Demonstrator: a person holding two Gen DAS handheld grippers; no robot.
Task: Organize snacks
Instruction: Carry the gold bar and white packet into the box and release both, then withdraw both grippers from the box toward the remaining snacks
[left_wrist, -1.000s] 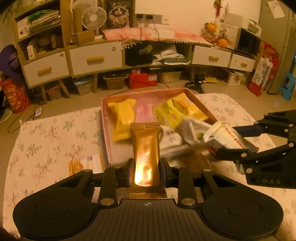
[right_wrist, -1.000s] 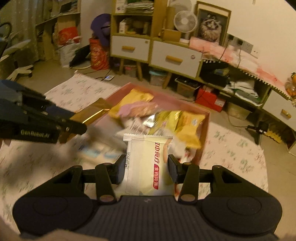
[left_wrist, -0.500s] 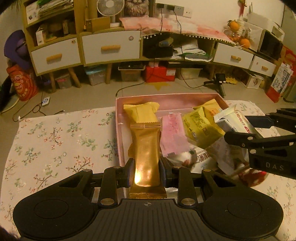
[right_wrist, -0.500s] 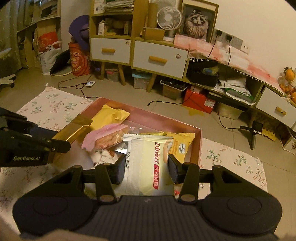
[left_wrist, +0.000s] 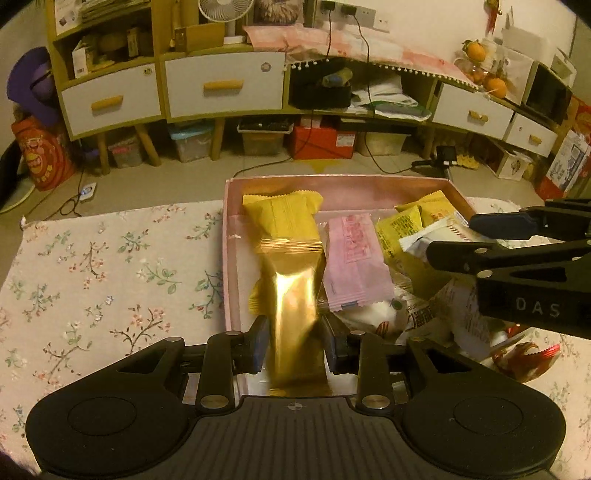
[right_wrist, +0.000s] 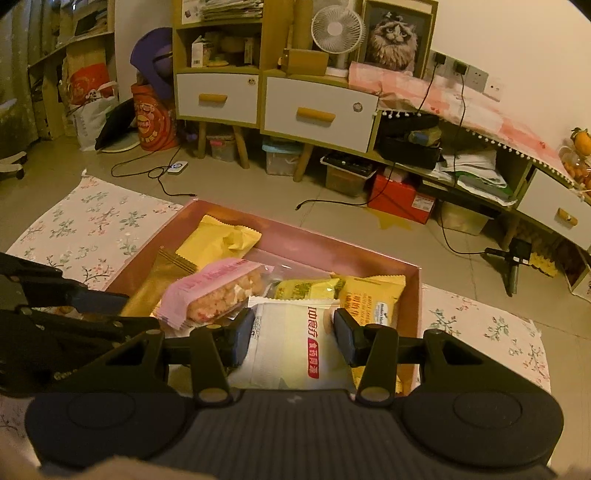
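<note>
Our left gripper (left_wrist: 295, 341) hangs over the near left part of the pink box (left_wrist: 226, 258), with the gold pack (left_wrist: 291, 295) standing between its pads. Its jaws have just been opening a little: the left pad shows a slight gap from the wrapper, the right one sits at its edge, so we cannot tell whether the pack is truly gripped.

Our right gripper (right_wrist: 293, 338) is narrowly open and pinches the white pack (right_wrist: 291, 347) on both sides, above the box's near right part.

Inside the box lie a yellow pack (left_wrist: 282, 218) at the far left, a pink pack (left_wrist: 354, 258) beside the gold one, and more yellow packs (right_wrist: 373, 299) to the right. The box rests on a floral cloth (left_wrist: 92, 266) spread over the tabletop.
</note>
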